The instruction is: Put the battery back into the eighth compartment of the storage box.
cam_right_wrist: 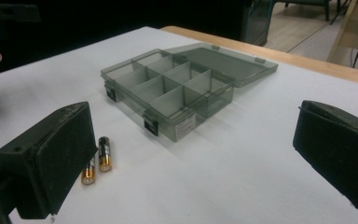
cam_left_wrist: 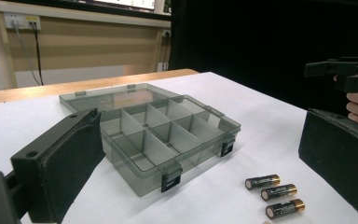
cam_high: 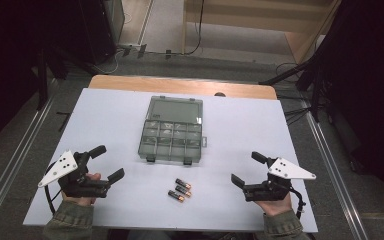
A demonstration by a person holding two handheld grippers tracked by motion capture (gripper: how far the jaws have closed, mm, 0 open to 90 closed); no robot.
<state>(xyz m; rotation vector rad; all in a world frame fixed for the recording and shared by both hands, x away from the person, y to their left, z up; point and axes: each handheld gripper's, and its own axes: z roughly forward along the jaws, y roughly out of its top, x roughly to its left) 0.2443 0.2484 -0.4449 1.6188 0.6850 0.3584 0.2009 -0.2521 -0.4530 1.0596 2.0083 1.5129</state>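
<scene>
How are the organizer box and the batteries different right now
The box is see-through grey plastic, while the batteries are black with copper-coloured ends. The box is one wide, flat case, open with its lid folded back; the batteries are three small cylinders lying side by side. The box sits farther from the person, the batteries nearer, between the grippers. Both rest on the white table, untouched.

Looks like a lab or recording room: white-covered table on a metal-railed platform, black curtains on both sides, cables across the far floor, wall sockets on a wooden panel.
</scene>
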